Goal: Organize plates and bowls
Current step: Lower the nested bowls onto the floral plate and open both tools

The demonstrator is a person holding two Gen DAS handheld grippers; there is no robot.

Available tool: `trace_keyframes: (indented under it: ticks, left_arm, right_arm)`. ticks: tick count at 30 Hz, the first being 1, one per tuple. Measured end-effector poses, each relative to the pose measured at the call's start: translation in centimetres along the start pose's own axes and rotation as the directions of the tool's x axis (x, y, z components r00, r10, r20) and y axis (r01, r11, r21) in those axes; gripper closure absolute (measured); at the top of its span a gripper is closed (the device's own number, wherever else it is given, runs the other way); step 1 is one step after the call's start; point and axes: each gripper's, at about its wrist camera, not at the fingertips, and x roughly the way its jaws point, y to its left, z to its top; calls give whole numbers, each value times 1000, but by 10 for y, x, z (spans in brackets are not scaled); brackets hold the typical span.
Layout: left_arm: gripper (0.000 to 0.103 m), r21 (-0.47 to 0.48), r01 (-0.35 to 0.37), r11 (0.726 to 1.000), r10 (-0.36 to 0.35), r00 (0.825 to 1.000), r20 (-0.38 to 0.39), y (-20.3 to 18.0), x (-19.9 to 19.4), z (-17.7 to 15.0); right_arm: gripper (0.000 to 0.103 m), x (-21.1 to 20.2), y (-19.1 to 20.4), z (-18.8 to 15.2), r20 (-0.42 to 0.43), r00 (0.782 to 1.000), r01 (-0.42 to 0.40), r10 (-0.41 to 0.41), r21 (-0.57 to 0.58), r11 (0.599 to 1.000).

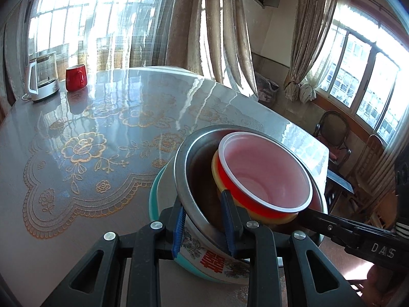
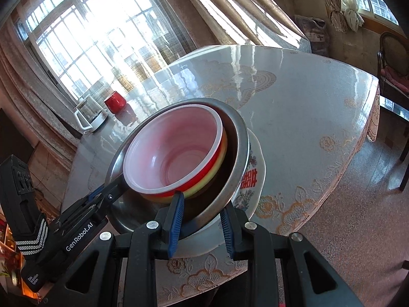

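Four nested pieces make up the load: a red bowl sits in a yellow bowl, both inside a steel bowl, and that stands in a floral enamel basin with a teal rim. The stack is at the near edge of the table, tilted, and I cannot tell whether the basin's base touches the cloth. The left gripper is narrowed on the near wall, one blue pad outside the basin and one inside the steel bowl; the right gripper clamps the opposite side of the rim the same way. Steel and enamel are likely stiff but slick, and enamel chips if knocked; the plastic inner bowls look light and sit loose, so they could slide if the tilt grows. Two opposed rim grips seem the sound hold, kept level. A red mug and a glass kettle stand well apart at the far side.
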Motion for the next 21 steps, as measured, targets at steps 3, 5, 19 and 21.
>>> trace_keyframes:
  ticks: [3, 5, 19, 21]
  left_arm:
    - [75, -3, -6, 1000, 6, 1000, -8, 0, 3, -3]
    - [75, -3, -10, 1000, 10, 1000, -8, 0, 4, -3]
    - [72, -13, -12, 1000, 12, 1000, -14, 1, 1, -5]
    - [71, -10, -12, 1000, 11, 1000, -12, 1, -1, -6]
  right_arm:
    - [74, 5, -4, -2, -16, 1000, -4, 4, 20, 1000]
    - [74, 5, -3, -3, -11, 1000, 1, -1, 8, 1000]
    - [70, 9, 5, -1, -23, 1000, 14, -15, -20, 1000]
    - [70, 8, 8, -2, -22, 999, 24, -24, -31, 999]
